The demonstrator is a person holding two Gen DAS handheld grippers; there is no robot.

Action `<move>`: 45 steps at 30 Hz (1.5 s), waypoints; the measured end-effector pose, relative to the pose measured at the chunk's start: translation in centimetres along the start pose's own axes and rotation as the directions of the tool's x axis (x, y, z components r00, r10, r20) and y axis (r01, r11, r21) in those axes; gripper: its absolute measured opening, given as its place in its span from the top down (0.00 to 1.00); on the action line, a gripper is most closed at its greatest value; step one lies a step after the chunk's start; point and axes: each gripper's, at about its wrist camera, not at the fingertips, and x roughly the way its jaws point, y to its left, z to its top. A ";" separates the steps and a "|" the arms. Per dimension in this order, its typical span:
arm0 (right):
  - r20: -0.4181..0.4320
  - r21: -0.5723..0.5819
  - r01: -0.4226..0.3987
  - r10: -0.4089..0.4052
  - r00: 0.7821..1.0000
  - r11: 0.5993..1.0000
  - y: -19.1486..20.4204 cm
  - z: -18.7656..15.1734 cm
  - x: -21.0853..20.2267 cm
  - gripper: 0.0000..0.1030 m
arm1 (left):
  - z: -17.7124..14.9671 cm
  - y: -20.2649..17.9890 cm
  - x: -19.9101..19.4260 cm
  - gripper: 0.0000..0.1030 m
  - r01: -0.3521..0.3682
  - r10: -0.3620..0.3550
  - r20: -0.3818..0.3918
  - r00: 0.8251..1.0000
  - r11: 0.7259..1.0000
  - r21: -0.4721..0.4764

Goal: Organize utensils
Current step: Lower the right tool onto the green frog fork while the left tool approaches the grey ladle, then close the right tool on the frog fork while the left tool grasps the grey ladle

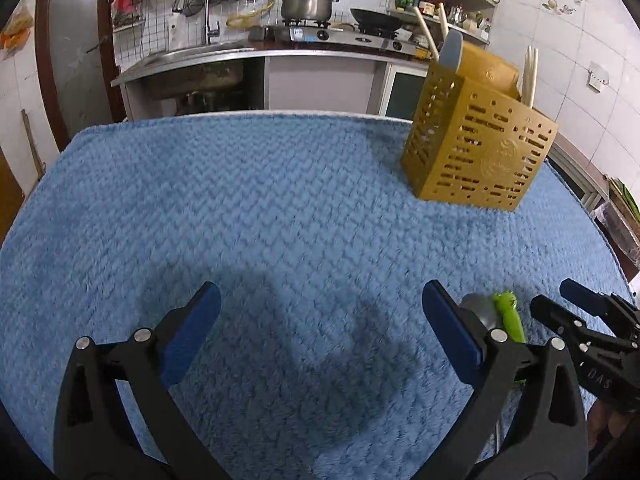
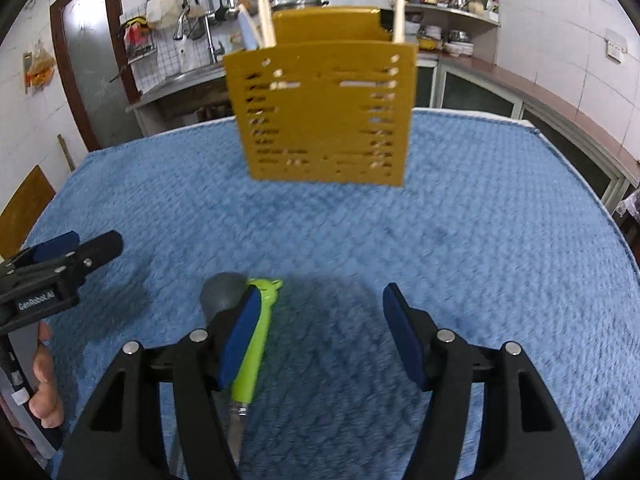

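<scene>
Two markings are legible, both on gripper bodies. In the right wrist view, a white label on the black side of the left gripper (image 2: 76, 246), left of the gold utensil holder (image 2: 324, 116), reads "GenRobot.AI". In the left wrist view, raised letters on the black body of the right gripper (image 1: 560, 300), below and right of the holder, appear to read "DAS"; the marking is turned sideways and only partly clear. Bottle labels and the yellow wall poster behind the holder are too small to read.
</scene>
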 end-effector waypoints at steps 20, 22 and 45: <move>-0.070 0.040 -0.020 0.023 0.997 0.999 -1.6 0.8 1.7 0.83 | -0.1 -1.6 0.3 0.06 0.060 -0.061 -0.067 0.996 0.998 -0.016; -0.066 0.055 -0.022 0.026 0.997 0.998 -2.6 1.1 1.5 0.85 | -0.1 -2.4 0.3 0.06 0.069 -0.069 -0.076 0.995 0.998 -0.003; -0.065 0.132 0.000 0.009 0.998 0.991 -8.0 1.3 1.6 0.85 | 0.1 -11.5 4.4 0.41 0.069 -0.026 -0.290 0.957 0.988 0.141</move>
